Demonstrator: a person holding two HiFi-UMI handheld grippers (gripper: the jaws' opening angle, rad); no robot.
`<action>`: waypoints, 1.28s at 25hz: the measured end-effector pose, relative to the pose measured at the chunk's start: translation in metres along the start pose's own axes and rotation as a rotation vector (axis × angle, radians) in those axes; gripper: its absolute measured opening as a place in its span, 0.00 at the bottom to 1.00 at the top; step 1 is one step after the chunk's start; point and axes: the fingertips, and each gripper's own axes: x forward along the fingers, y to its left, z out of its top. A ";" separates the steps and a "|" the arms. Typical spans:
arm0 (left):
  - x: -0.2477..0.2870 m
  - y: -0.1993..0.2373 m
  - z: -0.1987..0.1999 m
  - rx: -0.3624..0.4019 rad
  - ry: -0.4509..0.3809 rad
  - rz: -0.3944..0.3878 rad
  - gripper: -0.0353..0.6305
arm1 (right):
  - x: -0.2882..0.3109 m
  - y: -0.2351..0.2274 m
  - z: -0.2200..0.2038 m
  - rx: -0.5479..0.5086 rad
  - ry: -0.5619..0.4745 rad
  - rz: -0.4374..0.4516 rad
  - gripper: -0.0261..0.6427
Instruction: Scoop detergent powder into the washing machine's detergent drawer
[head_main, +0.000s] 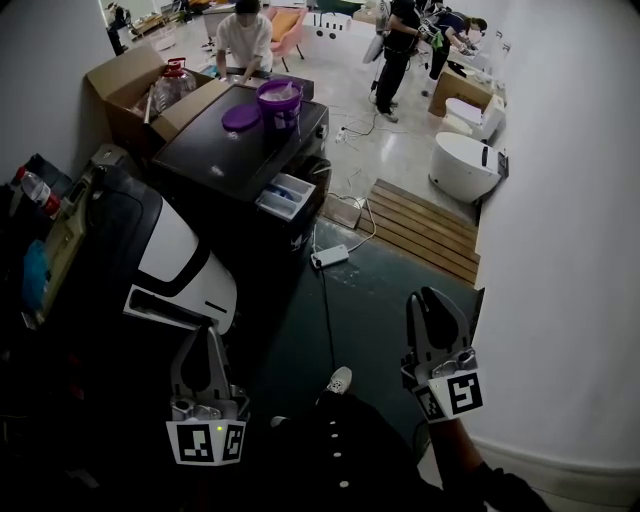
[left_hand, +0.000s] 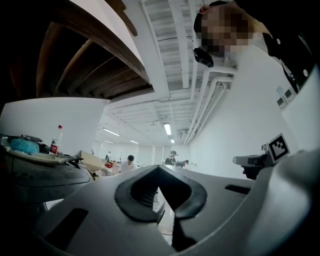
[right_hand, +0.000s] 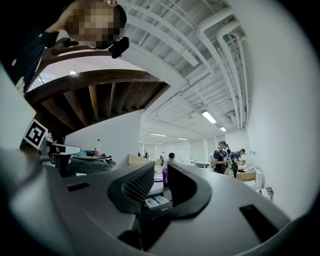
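Note:
The dark washing machine (head_main: 212, 152) stands across the room, its white detergent drawer (head_main: 285, 196) pulled out. On its top sit a purple detergent tub (head_main: 279, 100) and a loose purple lid (head_main: 240, 117). Both grippers hang level near my body, far from the machine. My left gripper (head_main: 201, 336) is shut and empty, and in the left gripper view its tips (left_hand: 159, 169) touch. My right gripper (head_main: 432, 296) holds nothing. In the right gripper view its jaws (right_hand: 161, 173) stand a narrow gap apart, with the tub (right_hand: 164, 176) and drawer (right_hand: 155, 201) showing beyond them.
A white-and-black appliance (head_main: 170, 262) stands at my left. A power strip (head_main: 330, 256) and its cable lie on the dark floor before the machine. A wooden pallet (head_main: 425, 228), white toilets (head_main: 465, 165), a cardboard box (head_main: 130, 80) and several people are farther off. A white wall runs along the right.

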 end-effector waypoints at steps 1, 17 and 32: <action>0.003 -0.001 -0.001 0.000 0.003 0.003 0.06 | 0.003 -0.004 -0.002 0.005 0.016 -0.004 0.23; 0.086 -0.042 -0.017 0.021 0.003 0.019 0.06 | 0.067 -0.078 -0.015 0.003 0.012 0.072 0.34; 0.190 -0.021 -0.032 -0.006 -0.013 -0.011 0.06 | 0.155 -0.113 -0.013 -0.002 0.011 0.044 0.33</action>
